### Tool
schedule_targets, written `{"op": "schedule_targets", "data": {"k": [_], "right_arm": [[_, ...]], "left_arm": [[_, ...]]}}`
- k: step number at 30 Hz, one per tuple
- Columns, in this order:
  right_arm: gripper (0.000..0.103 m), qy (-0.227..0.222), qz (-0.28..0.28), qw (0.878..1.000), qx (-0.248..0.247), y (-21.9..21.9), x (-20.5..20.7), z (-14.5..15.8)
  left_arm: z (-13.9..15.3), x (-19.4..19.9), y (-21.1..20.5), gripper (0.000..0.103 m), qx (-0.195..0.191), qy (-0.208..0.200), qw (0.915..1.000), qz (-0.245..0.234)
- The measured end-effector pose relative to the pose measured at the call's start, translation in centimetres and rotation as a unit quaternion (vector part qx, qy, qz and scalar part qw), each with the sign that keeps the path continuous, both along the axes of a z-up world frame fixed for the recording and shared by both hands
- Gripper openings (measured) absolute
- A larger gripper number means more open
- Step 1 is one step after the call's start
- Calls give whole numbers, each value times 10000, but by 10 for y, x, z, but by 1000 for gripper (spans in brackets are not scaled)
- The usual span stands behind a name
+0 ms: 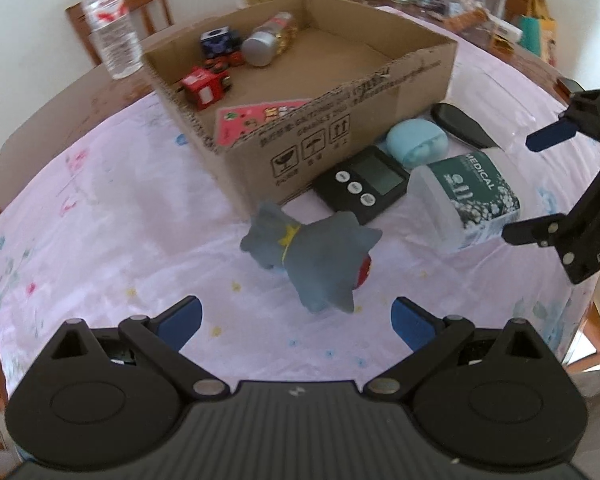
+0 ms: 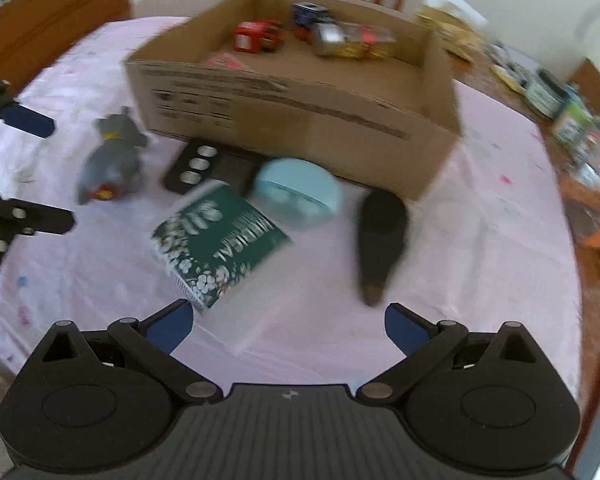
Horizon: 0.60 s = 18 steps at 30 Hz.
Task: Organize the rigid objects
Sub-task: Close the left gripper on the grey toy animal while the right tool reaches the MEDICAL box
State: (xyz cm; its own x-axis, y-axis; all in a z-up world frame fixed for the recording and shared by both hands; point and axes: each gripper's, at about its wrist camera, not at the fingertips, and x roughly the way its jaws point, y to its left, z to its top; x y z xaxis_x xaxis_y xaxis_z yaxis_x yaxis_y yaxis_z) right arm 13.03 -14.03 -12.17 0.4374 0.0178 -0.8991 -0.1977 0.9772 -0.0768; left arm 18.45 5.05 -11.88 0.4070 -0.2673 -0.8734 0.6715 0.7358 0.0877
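Your left gripper (image 1: 296, 322) (jaws wide, empty) has the grey toy (image 1: 314, 256) just beyond; your right gripper (image 2: 290, 328), equally wide, faces the jar (image 2: 220, 240).

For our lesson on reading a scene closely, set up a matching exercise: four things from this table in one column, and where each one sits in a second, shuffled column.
Things:
1. red toy truck
2. grey toy dog
3. black digital timer
4. clear water bottle

Places:
A. on the pink cloth, just ahead of the open left tongs
B. inside the cardboard box
C. on bare wood, beyond the box's left corner
D. against the box's outer front wall

Pairs: 1-B, 2-A, 3-D, 4-C
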Motion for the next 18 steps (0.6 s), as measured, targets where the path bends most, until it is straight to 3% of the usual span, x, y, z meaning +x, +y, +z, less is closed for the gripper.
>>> {"op": "schedule_targets", "data": {"k": [4,9,14,18], "right_arm": [[103,130,-11,9987,488,2,-5,-1],[103,297,56,9970,710,11,-13,-15],[103,250,84,9977,621,18,-17,-21],[103,214,-7,9979,611,19,-15,-21]], "left_arm": [[-3,9,-8,100,38,-118,9991,-398],[-5,20,-17,93,2,-225,9964,-823],[-9,24,-22,78,-109,-156,9926,-1201],[-9,27,-21,75,-252,-99,9941,-1051]]}}
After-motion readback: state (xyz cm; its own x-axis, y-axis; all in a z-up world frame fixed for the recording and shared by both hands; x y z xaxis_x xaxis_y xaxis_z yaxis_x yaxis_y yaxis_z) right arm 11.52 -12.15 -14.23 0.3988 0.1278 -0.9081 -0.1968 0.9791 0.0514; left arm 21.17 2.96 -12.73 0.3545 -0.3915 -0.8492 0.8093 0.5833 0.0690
